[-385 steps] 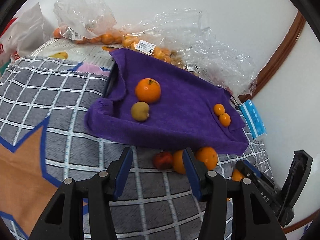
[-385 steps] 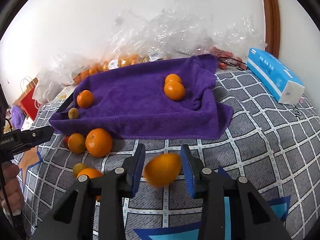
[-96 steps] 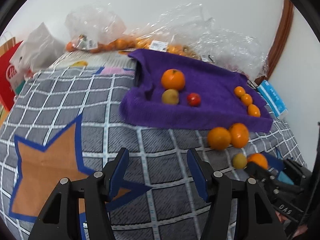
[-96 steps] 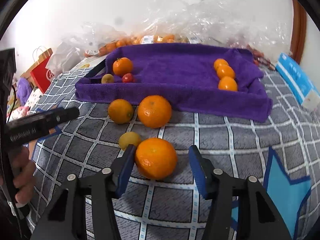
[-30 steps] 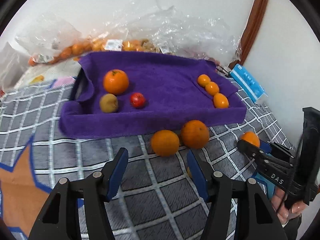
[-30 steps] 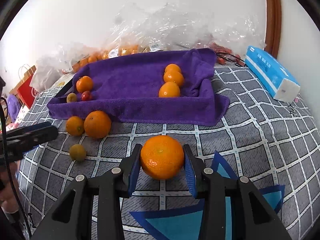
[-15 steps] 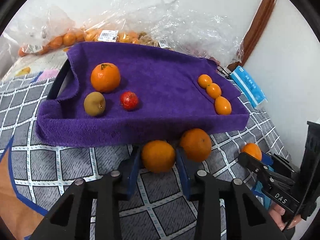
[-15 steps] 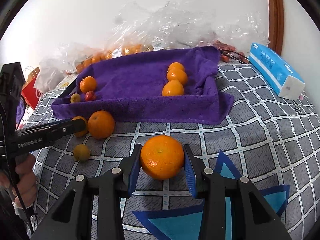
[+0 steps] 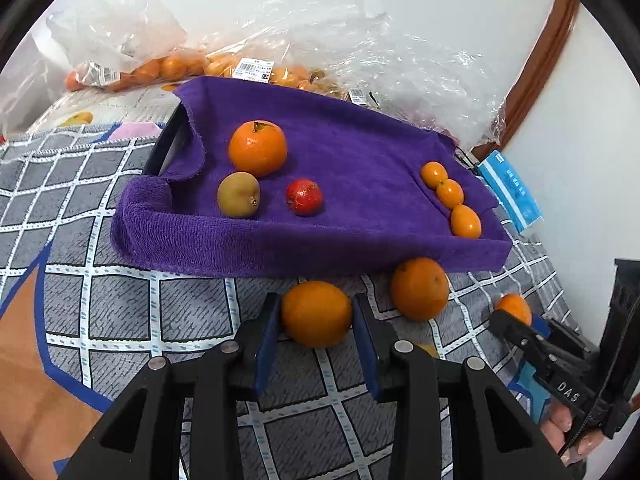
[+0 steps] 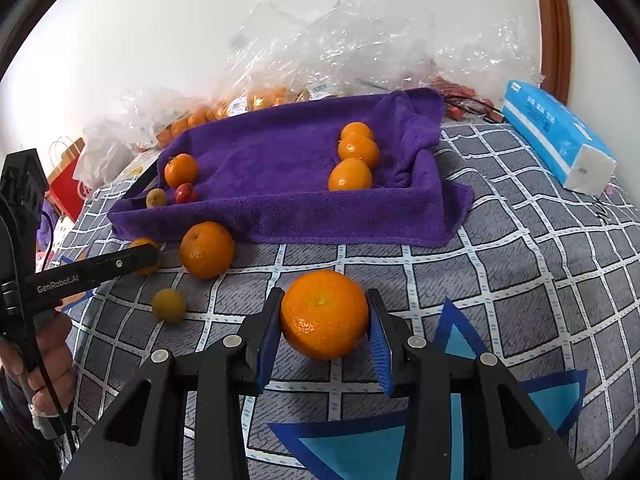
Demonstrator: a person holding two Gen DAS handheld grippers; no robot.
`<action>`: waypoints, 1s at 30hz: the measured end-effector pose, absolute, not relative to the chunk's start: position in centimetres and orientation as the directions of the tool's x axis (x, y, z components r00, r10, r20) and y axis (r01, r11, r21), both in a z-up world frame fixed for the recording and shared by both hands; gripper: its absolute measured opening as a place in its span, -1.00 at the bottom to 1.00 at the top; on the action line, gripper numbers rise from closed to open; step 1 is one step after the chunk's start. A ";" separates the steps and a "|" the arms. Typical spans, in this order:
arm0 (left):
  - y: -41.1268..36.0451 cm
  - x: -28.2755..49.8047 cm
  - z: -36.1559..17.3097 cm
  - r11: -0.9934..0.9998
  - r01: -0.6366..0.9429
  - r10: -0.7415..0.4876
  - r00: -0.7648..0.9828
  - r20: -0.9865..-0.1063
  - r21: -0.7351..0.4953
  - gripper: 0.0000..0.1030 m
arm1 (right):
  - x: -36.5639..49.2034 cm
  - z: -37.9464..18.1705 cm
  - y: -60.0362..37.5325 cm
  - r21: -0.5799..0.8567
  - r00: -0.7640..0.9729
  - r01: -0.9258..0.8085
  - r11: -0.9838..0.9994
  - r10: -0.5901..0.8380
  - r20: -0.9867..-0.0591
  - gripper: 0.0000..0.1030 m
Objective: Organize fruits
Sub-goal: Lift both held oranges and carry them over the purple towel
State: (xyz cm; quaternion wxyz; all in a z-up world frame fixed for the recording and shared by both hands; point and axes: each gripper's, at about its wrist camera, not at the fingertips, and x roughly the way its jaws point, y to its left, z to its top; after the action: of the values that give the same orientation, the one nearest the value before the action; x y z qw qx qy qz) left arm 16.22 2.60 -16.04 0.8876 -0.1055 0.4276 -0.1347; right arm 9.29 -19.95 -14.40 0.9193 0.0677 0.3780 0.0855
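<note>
My left gripper (image 9: 316,309) is shut on a mid-sized orange (image 9: 316,320) resting on the checked mat just in front of the purple towel tray (image 9: 360,148). My right gripper (image 10: 324,305) is shut on a larger orange (image 10: 324,320) lower on the mat. On the towel's left side lie a big orange (image 9: 258,152), a brownish-green fruit (image 9: 239,194) and a red fruit (image 9: 304,197). Three small oranges (image 9: 450,193) line its right side. Loose on the mat are another orange (image 10: 207,249) and a small yellow-green fruit (image 10: 169,305).
Clear plastic bags of oranges (image 9: 256,68) pile up behind the tray against the wall. A blue tissue pack (image 10: 560,136) lies at the right. A red paper bag (image 10: 66,184) stands far left. A hand (image 10: 44,372) holds the left gripper's handle.
My left gripper has moved forward toward the tray and shut on the mid-sized orange on the mat. The right gripper has stayed still, holding its orange.
</note>
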 end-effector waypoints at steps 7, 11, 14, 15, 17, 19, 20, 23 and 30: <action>1.5 15.9 -16.0 0.964 0.155 -0.266 0.620 -0.738 -0.217 -0.34 | 9.2 -14.4 -20.1 0.194 0.703 -0.108 0.975 0.213 -0.679 -0.22; 1.7 15.9 -16.0 0.964 0.142 -0.264 0.623 -0.736 -0.225 -0.34 | 9.2 -14.4 -20.1 0.195 0.703 -0.104 0.975 0.211 -0.679 -0.22; 1.6 15.9 -16.0 0.965 0.141 -0.260 0.624 -0.737 -0.221 -0.34 | 9.2 -14.4 -20.1 0.195 0.703 -0.102 0.976 0.209 -0.679 -0.22; 1.6 15.9 -16.0 0.966 0.141 -0.256 0.624 -0.738 -0.217 -0.34 | 9.3 -14.4 -20.1 0.194 0.703 -0.102 0.976 0.209 -0.679 -0.22; 1.4 15.9 -16.1 0.969 0.140 -0.246 0.624 -0.742 -0.205 -0.34 | 9.3 -14.4 -20.1 0.194 0.703 -0.102 0.976 0.209 -0.680 -0.22; 1.4 16.0 -16.1 0.968 0.139 -0.249 0.622 -0.743 -0.208 -0.34 | 9.3 -14.4 -20.2 0.196 0.703 -0.100 0.975 0.209 -0.680 -0.22; 1.3 16.1 -16.1 0.968 0.140 -0.251 0.620 -0.744 -0.210 -0.34 | 9.3 -14.4 -20.2 0.197 0.703 -0.099 0.975 0.209 -0.680 -0.22; 1.4 16.2 -16.1 0.966 0.145 -0.256 0.615 -0.745 -0.212 -0.34 | 9.3 -14.4 -20.3 0.195 0.704 -0.098 0.976 0.206 -0.679 -0.22; 2.4 15.7 -15.9 0.949 0.142 -0.306 0.622 -0.721 -0.281 -0.35 | 9.1 -14.4 -20.3 0.194 0.711 -0.091 0.977 0.201 -0.674 -0.22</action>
State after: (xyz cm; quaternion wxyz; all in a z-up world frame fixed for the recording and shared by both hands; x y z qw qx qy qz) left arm 15.72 2.40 -15.93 0.8951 -0.0989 0.4164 -0.1251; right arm 9.14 -20.28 -14.38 0.9221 0.0733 0.3717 0.0792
